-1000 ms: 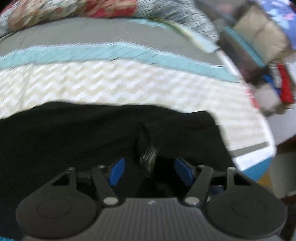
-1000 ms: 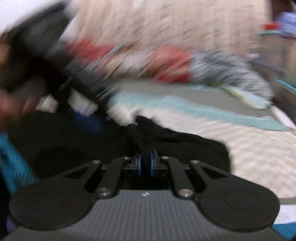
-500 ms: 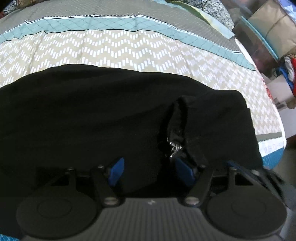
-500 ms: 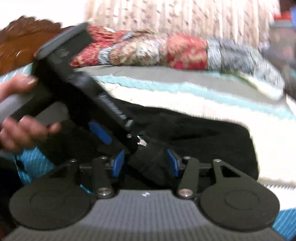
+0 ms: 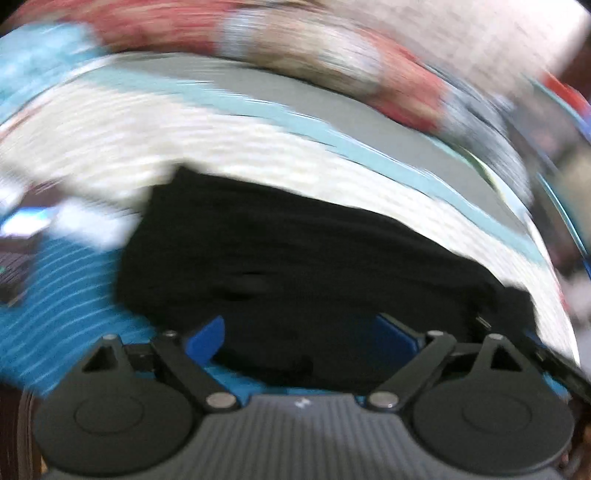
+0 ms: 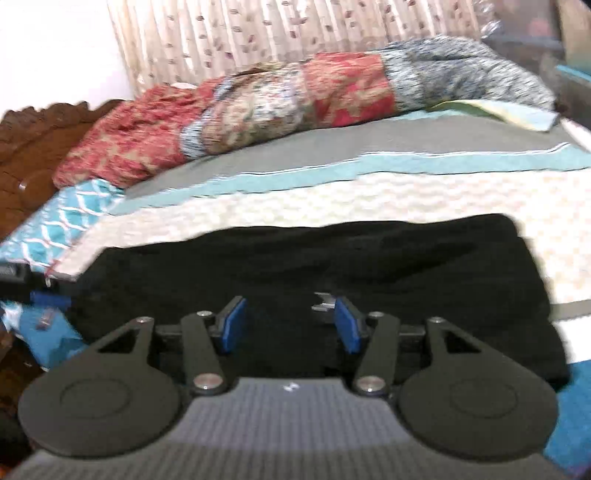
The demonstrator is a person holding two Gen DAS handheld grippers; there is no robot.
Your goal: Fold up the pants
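The black pants (image 6: 369, 266) lie folded into a long flat band across the bed. In the blurred left wrist view the pants (image 5: 295, 258) fill the lower middle. My left gripper (image 5: 301, 332) hovers over their near edge with its jaws opening wide, and no cloth is pinched between the blue pads (image 5: 207, 334). My right gripper (image 6: 289, 325) is also over the near edge, its jaws opening and apart. Fabric lies under the right gripper but is not pressed. A small metal fastener (image 6: 320, 301) shows beside its right pad.
The bed cover (image 6: 406, 192) has a cream zigzag field, then teal and grey bands. A rolled patchwork quilt (image 6: 295, 96) lies along the back, before a curtain (image 6: 258, 33). A carved wooden headboard (image 6: 33, 147) and a teal patterned cloth (image 6: 59, 221) are at the left.
The right gripper went from shut on the pants' fabric to open and rose slightly. The left gripper let go of the cloth, swept sideways along the pants and opened wider.
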